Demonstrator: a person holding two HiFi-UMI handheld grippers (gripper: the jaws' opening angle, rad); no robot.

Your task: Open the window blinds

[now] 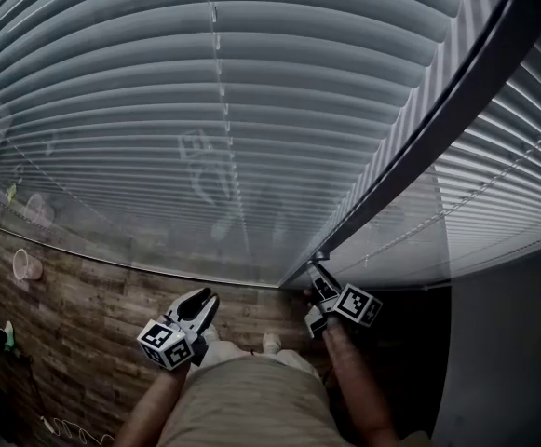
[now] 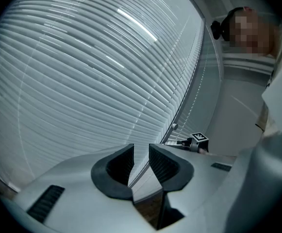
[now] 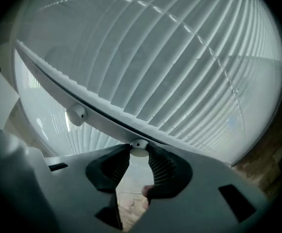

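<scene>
Closed white slatted blinds (image 1: pixel 205 82) cover the window ahead, and a second blind (image 1: pixel 512 194) hangs right of a dark frame post (image 1: pixel 438 128). At the foot of that post my right gripper (image 1: pixel 318 268) is raised. In the right gripper view its jaws (image 3: pixel 139 153) are shut on a small white pull knob (image 3: pixel 139 147) that hangs by the blind's edge. A second white knob (image 3: pixel 76 114) hangs free to its left. My left gripper (image 1: pixel 205 298) hovers lower, in front of the main blind. It stands open (image 2: pixel 141 153) with nothing between its pads.
A wood-pattern floor (image 1: pixel 84 315) lies below the blinds, with a pink cup (image 1: pixel 26 264) and small bits at the left. A white cable (image 1: pixel 65 428) coils near the bottom left. A grey wall (image 1: pixel 512 361) stands to the right.
</scene>
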